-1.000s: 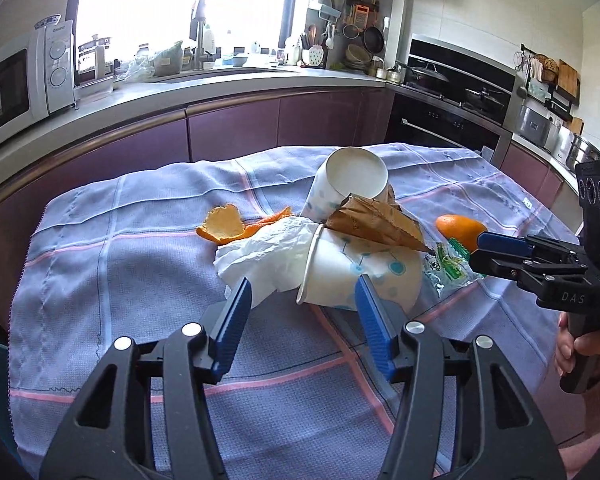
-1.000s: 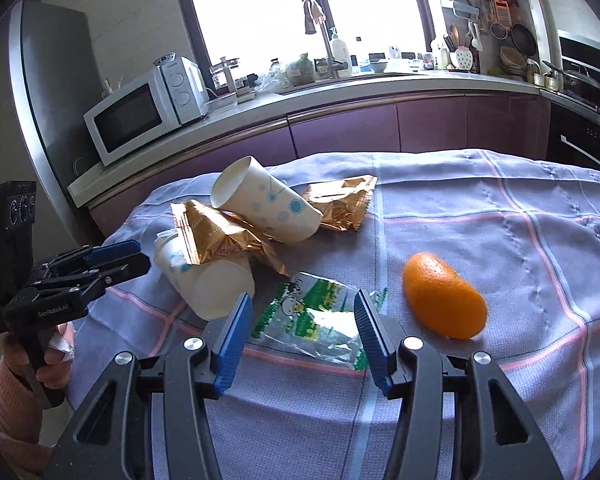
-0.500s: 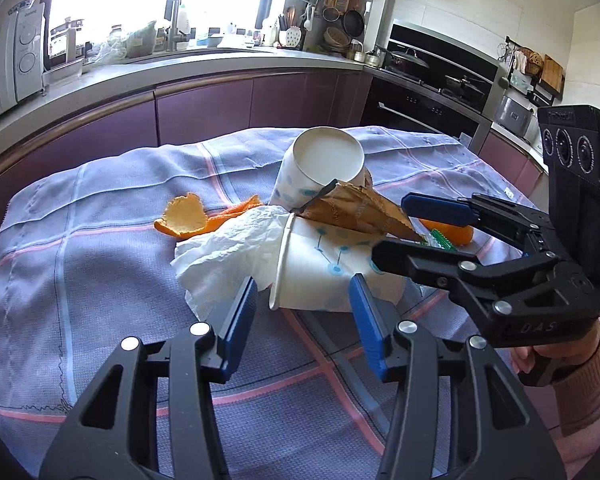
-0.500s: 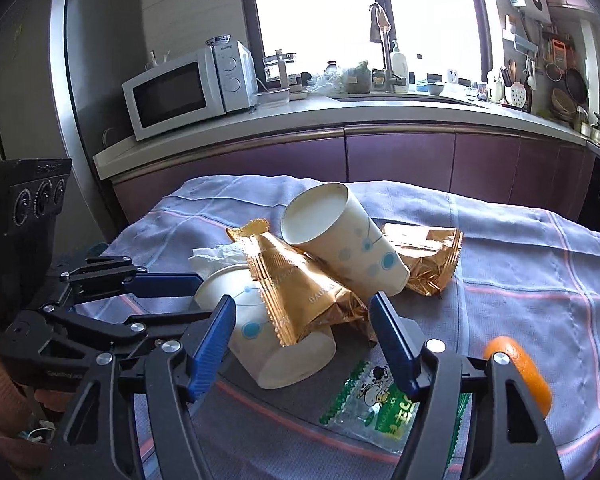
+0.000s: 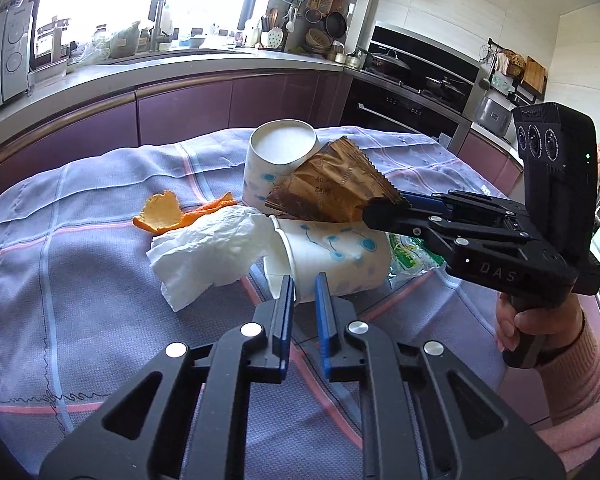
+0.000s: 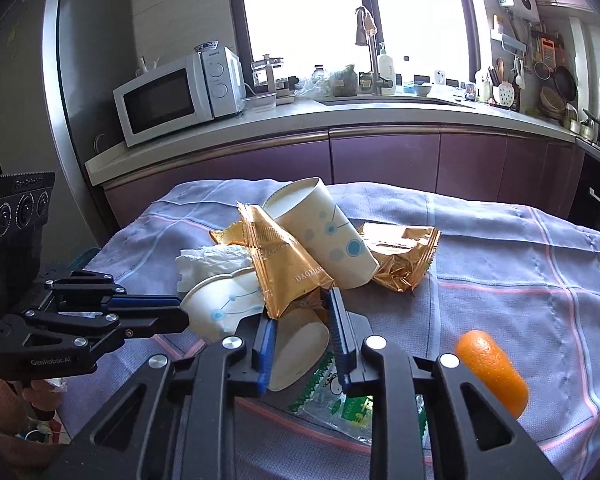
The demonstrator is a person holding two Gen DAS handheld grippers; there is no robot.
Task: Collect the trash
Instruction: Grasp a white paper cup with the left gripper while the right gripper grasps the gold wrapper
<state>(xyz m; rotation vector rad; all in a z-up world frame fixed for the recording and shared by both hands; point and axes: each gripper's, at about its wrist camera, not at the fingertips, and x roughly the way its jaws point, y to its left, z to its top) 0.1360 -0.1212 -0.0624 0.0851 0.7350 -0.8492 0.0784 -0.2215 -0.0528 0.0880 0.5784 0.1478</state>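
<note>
A pile of trash lies on the purple checked tablecloth (image 5: 80,320). A dotted paper cup (image 5: 332,256) lies on its side with a crumpled white tissue (image 5: 208,252) at its mouth. My left gripper (image 5: 302,292) is shut on that cup's rim. A gold foil wrapper (image 5: 332,196) rests on top; my right gripper (image 6: 298,316) is shut on its lower end (image 6: 284,280), above the cup's base (image 6: 300,348). A second cup (image 5: 278,164) lies behind.
Orange peel (image 5: 168,214) lies left of the tissue. A whole orange (image 6: 492,368), a green-printed clear bag (image 6: 340,400) and a second gold wrapper (image 6: 400,256) lie to the right. Kitchen counters with a microwave (image 6: 172,96) run behind the table.
Both grippers moved in on the pile and closed: the left onto the lying cup's rim, the right onto the gold wrapper. They were open half a second ago.
</note>
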